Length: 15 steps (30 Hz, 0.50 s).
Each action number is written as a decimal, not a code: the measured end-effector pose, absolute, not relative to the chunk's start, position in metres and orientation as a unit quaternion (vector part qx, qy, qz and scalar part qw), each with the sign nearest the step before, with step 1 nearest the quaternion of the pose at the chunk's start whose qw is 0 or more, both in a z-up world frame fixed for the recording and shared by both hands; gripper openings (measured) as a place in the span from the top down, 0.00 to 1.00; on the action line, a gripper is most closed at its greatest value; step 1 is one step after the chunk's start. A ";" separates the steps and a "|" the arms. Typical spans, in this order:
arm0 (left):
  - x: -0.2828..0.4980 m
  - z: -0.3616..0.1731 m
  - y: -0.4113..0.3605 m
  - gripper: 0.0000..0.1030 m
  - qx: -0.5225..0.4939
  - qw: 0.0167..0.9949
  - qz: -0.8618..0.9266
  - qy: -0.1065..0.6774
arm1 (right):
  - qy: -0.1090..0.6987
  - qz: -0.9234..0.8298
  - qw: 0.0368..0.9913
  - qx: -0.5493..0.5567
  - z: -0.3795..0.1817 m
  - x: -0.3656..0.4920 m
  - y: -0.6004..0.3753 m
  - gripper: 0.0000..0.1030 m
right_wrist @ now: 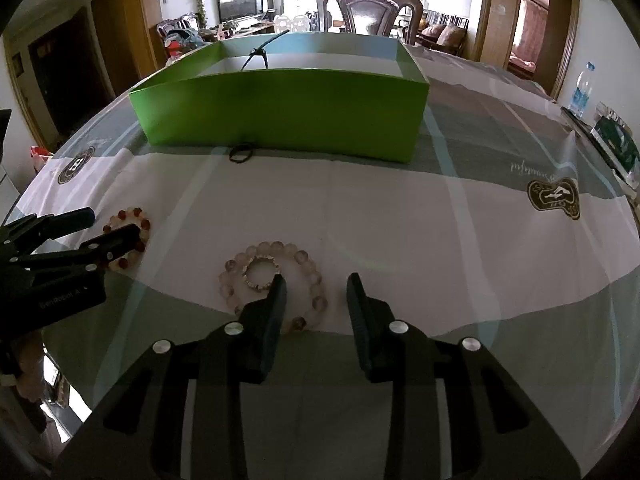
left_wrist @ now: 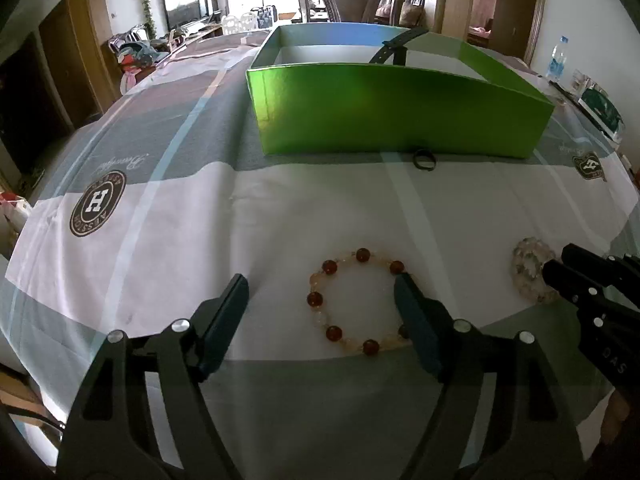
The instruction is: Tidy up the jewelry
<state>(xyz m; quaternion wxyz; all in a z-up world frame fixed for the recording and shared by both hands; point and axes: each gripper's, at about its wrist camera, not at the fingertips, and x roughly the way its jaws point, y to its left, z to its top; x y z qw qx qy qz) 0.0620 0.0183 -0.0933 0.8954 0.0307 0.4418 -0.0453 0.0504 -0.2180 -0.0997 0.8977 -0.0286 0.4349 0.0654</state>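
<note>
Pick-up stage. Left claw (left_wrist: 320, 288), jaws wide apart and empty, has its right finger over the amber-and-clear beaded bracelet (left_wrist: 358, 302) lying on the tabletop (left_wrist: 280, 208). Right claw (right_wrist: 316, 284), jaws parted and empty, straddles the pale beaded bracelet (right_wrist: 276, 280). Next likely: close, lift over the near wall of the green cardboard box (left_wrist: 396, 112) ahead; cloth between lies open.
</note>
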 end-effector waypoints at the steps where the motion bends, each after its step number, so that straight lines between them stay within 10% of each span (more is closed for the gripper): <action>1: 0.062 -0.093 0.018 0.27 0.031 0.895 -0.045 0.442 | 0.435 0.066 0.898 -0.028 -0.100 0.050 -0.218 0.68; 15: 0.063 -0.096 0.019 0.20 0.027 0.897 -0.046 0.438 | 0.428 0.068 0.901 -0.029 -0.100 0.049 -0.217 0.67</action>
